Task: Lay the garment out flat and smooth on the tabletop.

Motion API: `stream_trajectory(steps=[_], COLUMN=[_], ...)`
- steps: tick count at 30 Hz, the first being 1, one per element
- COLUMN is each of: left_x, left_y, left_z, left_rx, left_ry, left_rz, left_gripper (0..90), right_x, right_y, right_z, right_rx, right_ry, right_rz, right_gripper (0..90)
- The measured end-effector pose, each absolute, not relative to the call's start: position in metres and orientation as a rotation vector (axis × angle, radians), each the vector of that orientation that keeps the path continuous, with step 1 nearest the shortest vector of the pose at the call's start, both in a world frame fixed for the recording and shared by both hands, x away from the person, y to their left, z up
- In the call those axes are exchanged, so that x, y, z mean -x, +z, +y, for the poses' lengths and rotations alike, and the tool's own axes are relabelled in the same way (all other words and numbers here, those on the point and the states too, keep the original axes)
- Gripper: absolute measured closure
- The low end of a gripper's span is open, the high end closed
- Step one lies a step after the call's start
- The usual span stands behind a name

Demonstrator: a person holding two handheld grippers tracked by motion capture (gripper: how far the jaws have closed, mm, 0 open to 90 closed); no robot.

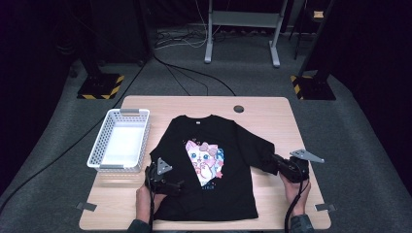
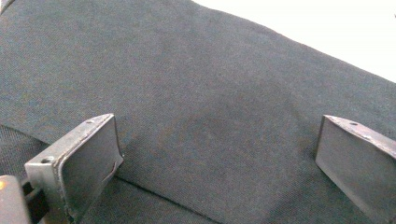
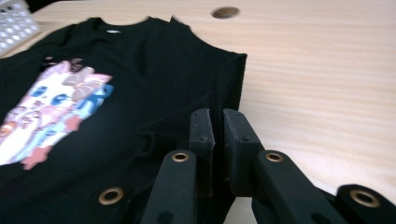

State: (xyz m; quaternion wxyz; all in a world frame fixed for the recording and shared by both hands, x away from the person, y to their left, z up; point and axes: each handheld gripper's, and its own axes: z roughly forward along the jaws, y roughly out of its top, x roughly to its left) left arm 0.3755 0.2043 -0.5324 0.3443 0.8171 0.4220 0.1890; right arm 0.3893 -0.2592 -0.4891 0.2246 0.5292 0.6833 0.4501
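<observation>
A black long-sleeved shirt (image 1: 228,194) with a pink cat print (image 1: 204,160) lies flat, front up, on the wooden table (image 1: 272,116). My left gripper (image 1: 176,186) rests over the shirt's lower left part. In the left gripper view its jaws (image 2: 218,122) stand wide open with only black cloth (image 2: 187,84) under them. My right gripper (image 1: 275,160) is at the end of the shirt's right sleeve (image 1: 260,150). In the right gripper view it (image 3: 218,114) is shut, with sleeve cloth (image 3: 224,79) bunched at the pads.
An empty white plastic basket (image 1: 99,141) stands on the table's left side, its corner in the right gripper view (image 3: 14,23). A round cable hole (image 1: 238,108) sits near the far edge. Bare wood lies right of the shirt (image 3: 317,84).
</observation>
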Motion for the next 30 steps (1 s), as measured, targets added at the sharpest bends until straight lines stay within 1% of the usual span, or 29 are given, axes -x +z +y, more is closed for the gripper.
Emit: stream_trajectory(steps=[6,9,10,12,15,20,25,30], left_x=[-0.376,-0.376,-0.376,-0.376,-0.376,-0.375,-0.376,-0.376], left_y=[-0.532,-0.532,-0.532,-0.532,-0.532,-0.532,-0.532,-0.532], left_z=[0.204,0.204,0.204,0.204,0.204,0.204,0.204,0.204], left_rx=[-2.122,-2.122,-2.122,-2.122,-2.122,-2.122,-2.122,-2.122], left_ry=[0.491,0.491,0.492,0.491,0.492,0.492,0.492,0.492], left_rz=[1.097,1.097,1.097,1.097,1.097,1.097,1.097,1.097], left_gripper=[0.2,0.1,0.2,0.2,0.2,0.2,0.2,0.2], right_x=[-0.393,-0.395,-0.396,-0.396,-0.391,-0.379,-0.378,-0.387], right_y=[-0.504,-0.511,-0.513,-0.515,-0.515,-0.508,-0.498,-0.494], right_z=[-0.282,-0.292,-0.295,-0.301,-0.310,-0.324,-0.309,-0.282], right_rx=[-1.547,-1.599,-1.612,-1.637,-1.651,-1.656,-1.577,-1.506], right_ry=[1.184,1.165,1.152,1.126,1.080,1.085,1.070,1.066], right_rz=[1.855,1.844,1.842,1.837,1.815,1.795,1.883,1.977], right_gripper=[81.7,80.0,78.0,70.5,63.9,58.5,50.9,38.5])
